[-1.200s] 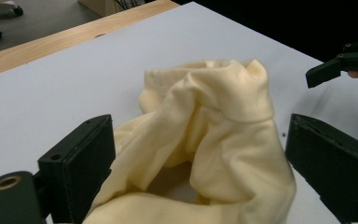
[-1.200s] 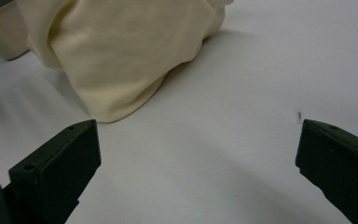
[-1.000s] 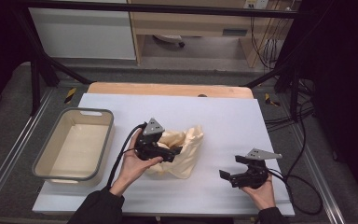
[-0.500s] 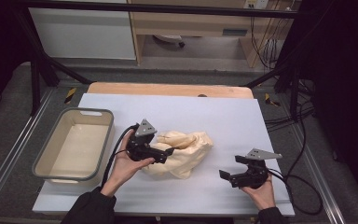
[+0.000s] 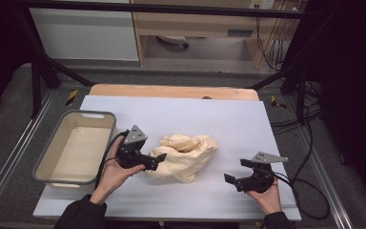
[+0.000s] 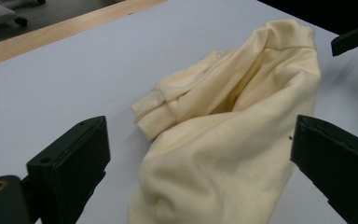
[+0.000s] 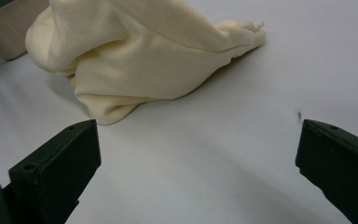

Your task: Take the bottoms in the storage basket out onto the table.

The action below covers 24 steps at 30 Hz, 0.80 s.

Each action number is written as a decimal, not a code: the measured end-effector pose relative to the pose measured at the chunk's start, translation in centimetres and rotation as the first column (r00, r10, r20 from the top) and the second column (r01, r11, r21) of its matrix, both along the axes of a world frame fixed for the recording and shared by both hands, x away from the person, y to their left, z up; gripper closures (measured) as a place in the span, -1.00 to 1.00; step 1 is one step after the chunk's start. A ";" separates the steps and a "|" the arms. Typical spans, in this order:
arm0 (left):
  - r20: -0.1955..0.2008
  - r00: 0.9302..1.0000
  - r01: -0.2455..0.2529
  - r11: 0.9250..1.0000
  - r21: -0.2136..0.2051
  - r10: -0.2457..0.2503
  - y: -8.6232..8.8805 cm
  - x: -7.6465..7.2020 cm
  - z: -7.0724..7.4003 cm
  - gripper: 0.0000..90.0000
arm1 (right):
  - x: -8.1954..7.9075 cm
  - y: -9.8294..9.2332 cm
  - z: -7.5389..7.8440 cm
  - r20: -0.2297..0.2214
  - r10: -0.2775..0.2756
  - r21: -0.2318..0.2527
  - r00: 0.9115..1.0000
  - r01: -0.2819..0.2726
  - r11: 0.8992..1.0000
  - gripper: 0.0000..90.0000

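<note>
Yellow cloth [image 5: 187, 155] lies bunched just ahead of the wide-open left tongs [image 5: 158, 161]; right tongs [image 5: 236, 172] gape empty.

The place looks like a lab or test room set up for recording. A bench [image 5: 181, 114] with a plain white top and a wooden edge stands inside a dark metal frame [image 5: 43, 71], with rails along both sides. Bundles of black cables [image 5: 305, 119] trail over the grey floor [image 5: 9, 124] at the right. Yellow-and-black tape marks [image 5: 71, 97] sit on the floor. Beyond the bench stand a white cabinet [image 5: 86, 33] and a wooden desk [image 5: 195, 24].
</note>
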State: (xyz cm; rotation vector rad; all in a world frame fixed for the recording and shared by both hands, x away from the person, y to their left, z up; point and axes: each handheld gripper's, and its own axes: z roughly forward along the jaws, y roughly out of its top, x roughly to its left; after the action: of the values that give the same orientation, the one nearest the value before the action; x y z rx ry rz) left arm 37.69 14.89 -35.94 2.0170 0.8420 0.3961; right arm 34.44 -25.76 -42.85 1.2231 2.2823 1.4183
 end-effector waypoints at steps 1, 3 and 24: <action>-0.002 1.000 0.000 1.000 0.000 0.000 0.3 -0.1 0.0 -0.91 | 0.0 0.0 0.0 0.000 0.000 0.001 1.000 0.000 1.000 -0.99; 0.002 1.000 -0.004 1.000 0.009 0.004 0.7 -0.4 -0.1 -0.91 | 0.0 0.0 0.0 0.001 0.000 0.001 1.000 0.000 1.000 -0.99; 0.011 0.996 -0.089 0.996 0.025 0.089 5.7 -2.0 -1.1 -0.92 | 0.0 0.0 -0.1 0.001 0.001 -0.001 1.000 -0.001 1.000 -0.99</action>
State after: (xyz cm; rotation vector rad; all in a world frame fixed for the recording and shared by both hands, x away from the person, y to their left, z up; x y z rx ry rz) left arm 35.68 20.62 -37.03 2.0038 0.9271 0.4689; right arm 34.47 -25.73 -42.90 1.2210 2.2831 1.4174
